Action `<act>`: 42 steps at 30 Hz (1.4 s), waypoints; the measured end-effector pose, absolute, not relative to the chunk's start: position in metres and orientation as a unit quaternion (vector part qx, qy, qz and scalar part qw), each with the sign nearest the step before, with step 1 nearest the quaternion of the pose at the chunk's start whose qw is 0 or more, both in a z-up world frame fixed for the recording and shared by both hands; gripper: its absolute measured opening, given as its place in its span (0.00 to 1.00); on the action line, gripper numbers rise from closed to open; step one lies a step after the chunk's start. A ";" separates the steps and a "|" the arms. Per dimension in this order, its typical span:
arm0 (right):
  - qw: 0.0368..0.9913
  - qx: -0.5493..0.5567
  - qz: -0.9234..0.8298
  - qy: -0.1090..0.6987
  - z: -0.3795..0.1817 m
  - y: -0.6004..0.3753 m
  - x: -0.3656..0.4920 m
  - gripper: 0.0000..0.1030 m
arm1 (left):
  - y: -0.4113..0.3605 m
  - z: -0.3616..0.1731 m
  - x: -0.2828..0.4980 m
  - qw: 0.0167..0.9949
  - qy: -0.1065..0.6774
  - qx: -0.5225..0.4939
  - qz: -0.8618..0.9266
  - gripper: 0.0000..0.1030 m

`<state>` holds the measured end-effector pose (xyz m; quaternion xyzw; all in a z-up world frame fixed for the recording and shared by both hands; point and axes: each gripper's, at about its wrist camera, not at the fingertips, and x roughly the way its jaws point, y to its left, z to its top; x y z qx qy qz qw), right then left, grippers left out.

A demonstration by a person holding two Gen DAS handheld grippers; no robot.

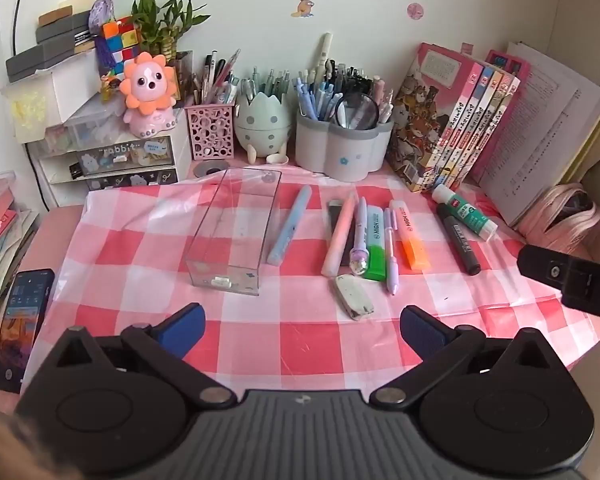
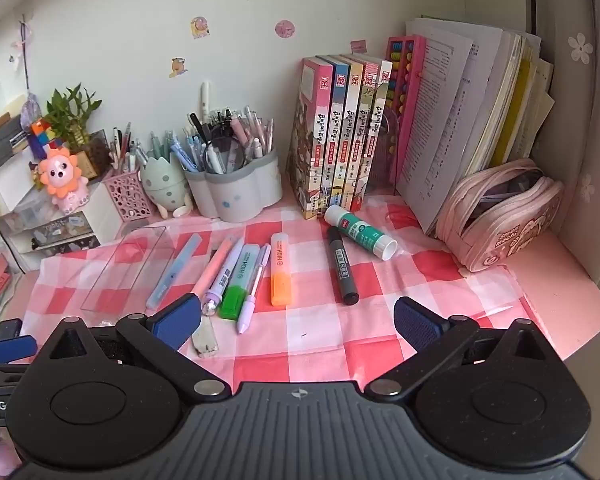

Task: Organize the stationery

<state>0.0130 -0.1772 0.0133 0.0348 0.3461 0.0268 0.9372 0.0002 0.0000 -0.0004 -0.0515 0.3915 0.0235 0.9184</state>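
Behind left tool (image 2: 8,350), eraser (image 2: 205,340) half-hidden

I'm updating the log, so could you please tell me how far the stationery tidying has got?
Nothing looks done: the clear box is empty. Nothing is in hand: left gripper and right gripper are open. Left: the orange highlighter, black marker, glue stick and the rest.

left gripper (image 1: 302,330): jaws spread wide, nothing between the blue pads, tilted downward, low and near in its own view.
right gripper (image 2: 296,322): jaws spread wide, empty, tilted downward; its black body shows at the right edge of the left view.
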 end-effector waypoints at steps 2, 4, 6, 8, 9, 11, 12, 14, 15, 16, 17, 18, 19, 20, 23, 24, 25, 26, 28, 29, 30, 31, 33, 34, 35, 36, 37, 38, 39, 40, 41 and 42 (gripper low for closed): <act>0.936 0.037 0.029 0.349 0.013 -0.177 0.011 0.95 | 0.000 -0.002 0.001 0.918 0.393 -0.052 0.028 0.79; 0.935 0.039 0.030 0.351 0.012 -0.178 0.006 0.95 | -0.001 -0.002 -0.002 0.921 0.385 -0.051 0.018 0.79; 0.931 0.044 0.033 0.362 0.010 -0.186 0.010 0.95 | -0.002 -0.002 -0.003 0.919 0.390 -0.052 0.015 0.79; 0.927 0.038 0.025 0.373 0.009 -0.180 0.014 0.95 | -0.006 0.005 -0.008 0.921 0.387 -0.047 0.014 0.79; 0.928 0.037 0.024 0.370 0.009 -0.182 0.014 0.95 | -0.008 0.006 -0.011 0.922 0.385 -0.046 0.014 0.79; 0.929 0.035 0.023 0.367 0.011 -0.183 0.014 0.95 | -0.009 0.010 -0.010 0.920 0.389 -0.045 0.013 0.79; 0.930 0.035 0.023 0.365 0.011 -0.184 0.015 0.95 | -0.011 0.012 -0.012 0.920 0.389 -0.045 0.012 0.79; 0.932 0.034 0.019 0.361 0.012 -0.181 0.011 0.95 | -0.006 0.008 -0.006 0.918 0.394 -0.048 0.009 0.79; 0.932 0.034 0.019 0.361 0.012 -0.181 0.011 0.95 | -0.006 0.008 -0.006 0.918 0.394 -0.048 0.009 0.79; 0.932 0.034 0.019 0.361 0.012 -0.181 0.011 0.95 | -0.006 0.008 -0.006 0.918 0.394 -0.048 0.009 0.79; 0.932 0.034 0.019 0.362 0.012 -0.181 0.012 0.95 | -0.006 0.009 -0.006 0.918 0.394 -0.049 0.009 0.79; 0.932 0.034 0.020 0.361 0.012 -0.182 0.011 0.95 | -0.007 0.008 -0.006 0.917 0.395 -0.050 0.011 0.79; 0.932 0.034 0.019 0.361 0.011 -0.181 0.011 0.95 | -0.008 0.008 -0.006 0.917 0.396 -0.050 0.012 0.79; 0.932 0.034 0.019 0.361 0.011 -0.182 0.011 0.95 | -0.008 0.009 -0.006 0.916 0.397 -0.050 0.012 0.79; 0.931 0.032 0.020 0.363 0.010 -0.180 0.012 0.95 | -0.007 0.010 -0.006 0.916 0.397 -0.051 0.012 0.79; 0.930 0.031 0.020 0.365 0.010 -0.180 0.012 0.95 | -0.007 0.010 -0.006 0.916 0.397 -0.051 0.012 0.79; 0.930 0.029 0.020 0.365 0.009 -0.179 0.012 0.95 | -0.007 0.010 -0.006 0.916 0.397 -0.051 0.012 0.79; 0.930 0.029 0.021 0.366 0.009 -0.178 0.012 0.95 | -0.006 0.010 -0.006 0.916 0.397 -0.052 0.012 0.79; 0.930 0.027 0.022 0.365 0.010 -0.177 0.012 0.95 | -0.005 0.012 -0.006 0.916 0.396 -0.054 0.011 0.79; 0.930 0.026 0.022 0.365 0.010 -0.177 0.013 0.95 | -0.004 0.012 -0.006 0.917 0.396 -0.055 0.011 0.79; 0.930 0.026 0.023 0.365 0.011 -0.177 0.013 0.95 | -0.004 0.012 -0.006 0.917 0.395 -0.055 0.011 0.79; 0.931 0.026 0.024 0.364 0.011 -0.176 0.013 0.95 | -0.003 0.013 -0.007 0.917 0.394 -0.055 0.010 0.79; 0.931 0.025 0.025 0.364 0.012 -0.176 0.014 0.95 | -0.003 0.013 -0.007 0.918 0.393 -0.056 0.010 0.79; 0.931 0.024 0.025 0.364 0.012 -0.176 0.014 0.95 | -0.003 0.013 -0.007 0.918 0.392 -0.056 0.011 0.79; 0.931 0.024 0.026 0.364 0.011 -0.176 0.014 0.95 | -0.003 0.013 -0.007 0.919 0.390 -0.056 0.011 0.79; 0.931 0.024 0.026 0.364 0.011 -0.176 0.014 0.95 | -0.003 0.013 -0.008 0.920 0.388 -0.057 0.012 0.79; 0.931 0.024 0.026 0.364 0.012 -0.175 0.014 0.95 | -0.002 0.014 -0.008 0.920 0.387 -0.057 0.013 0.79; 0.931 0.024 0.025 0.364 0.012 -0.175 0.014 0.95 | -0.002 0.014 -0.008 0.921 0.386 -0.057 0.014 0.79; 0.931 0.024 0.026 0.364 0.012 -0.175 0.014 0.95 | -0.002 0.014 -0.008 0.921 0.385 -0.057 0.014 0.79; 0.931 0.024 0.026 0.364 0.012 -0.175 0.014 0.95 | -0.002 0.014 -0.008 0.921 0.385 -0.057 0.015 0.79; 0.931 0.025 0.025 0.364 0.012 -0.175 0.014 0.95 | -0.002 0.014 -0.008 0.921 0.384 -0.057 0.015 0.79; 0.931 0.024 0.025 0.364 0.012 -0.175 0.014 0.95 | -0.002 0.014 -0.008 0.921 0.384 -0.057 0.015 0.79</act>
